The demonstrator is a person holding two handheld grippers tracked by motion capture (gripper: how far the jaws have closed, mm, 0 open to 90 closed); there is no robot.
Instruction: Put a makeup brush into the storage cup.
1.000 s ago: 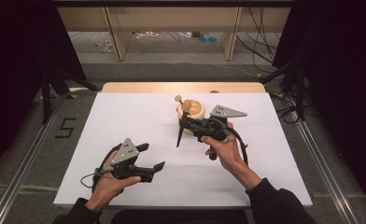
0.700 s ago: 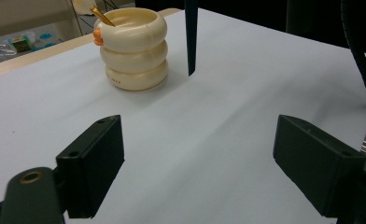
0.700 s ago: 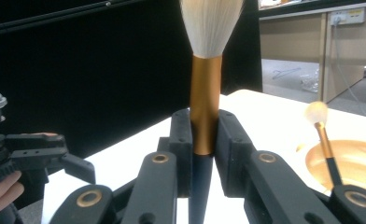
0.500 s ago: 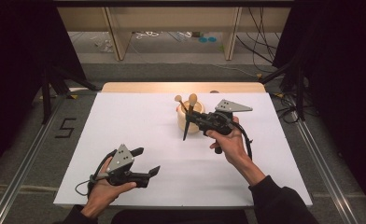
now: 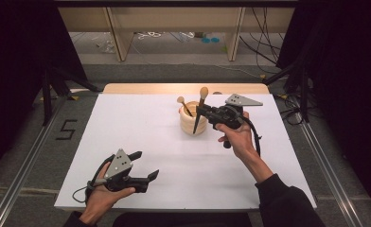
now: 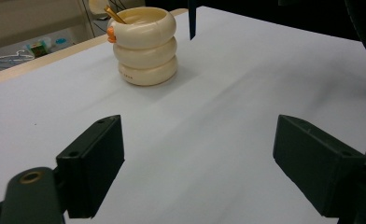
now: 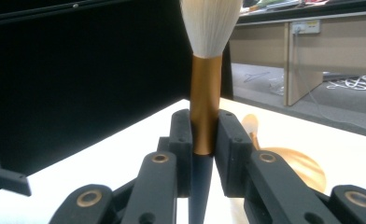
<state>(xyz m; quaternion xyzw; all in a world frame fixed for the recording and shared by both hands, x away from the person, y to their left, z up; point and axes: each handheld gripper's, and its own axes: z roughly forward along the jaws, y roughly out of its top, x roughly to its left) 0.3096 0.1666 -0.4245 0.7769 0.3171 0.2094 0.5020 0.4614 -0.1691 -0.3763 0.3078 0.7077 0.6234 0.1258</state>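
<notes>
- Right gripper: fingers clamped on brush, held upright just right of holder.
- Holder: far centre of tabletop.
- Left gripper: near left, fingers wide, empty.

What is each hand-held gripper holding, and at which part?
The right hand-held gripper holds a brush at its gold ferrule. The left hand-held gripper holds nothing.

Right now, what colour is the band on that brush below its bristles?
Golden copper, between white bristles and a dark handle; the brush shows best in the right gripper view.
</notes>
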